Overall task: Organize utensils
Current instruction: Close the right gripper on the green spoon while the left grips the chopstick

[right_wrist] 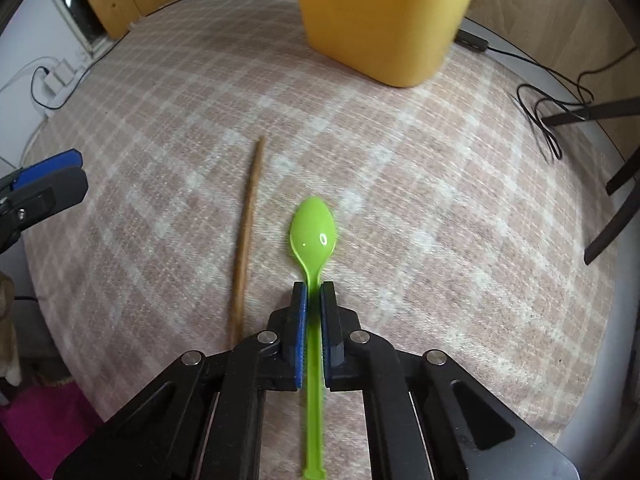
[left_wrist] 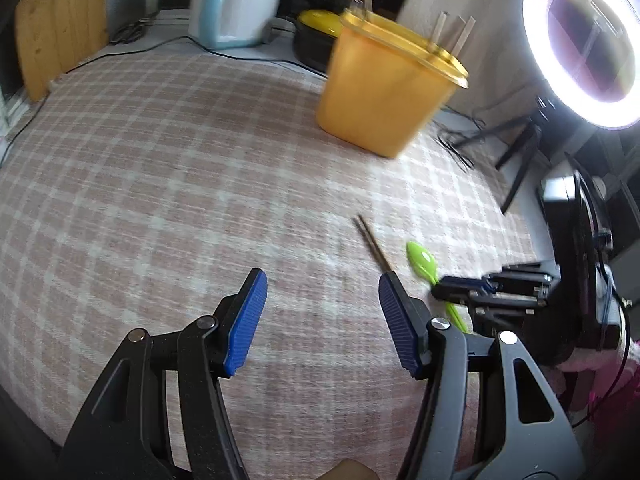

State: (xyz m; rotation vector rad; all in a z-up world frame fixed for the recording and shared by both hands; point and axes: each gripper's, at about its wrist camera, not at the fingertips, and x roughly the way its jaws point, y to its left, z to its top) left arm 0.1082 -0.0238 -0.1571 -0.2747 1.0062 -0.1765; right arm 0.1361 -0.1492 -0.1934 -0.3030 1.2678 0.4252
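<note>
- Your right hand-held gripper (right_wrist: 314, 290) is clamped on the handle of the green spoon (right_wrist: 313, 236); the bowl sticks out ahead of the blue pads, and the handle's end trails back under the gripper.
- The spoon lies on the checked cloth (right_wrist: 160, 120) covering the desk.
- Just left of that gripper, a brown chopstick (right_wrist: 246, 240) lies on the cloth, roughly parallel to the spoon and apart from it.
- Farther ahead stands the yellow container (right_wrist: 384, 20); in the left wrist view, wooden sticks (left_wrist: 456, 36) poke out of its top.
- Your left hand-held gripper (left_wrist: 320, 290) has its jaws apart with nothing between them, over bare cloth, left of the chopstick.
</note>
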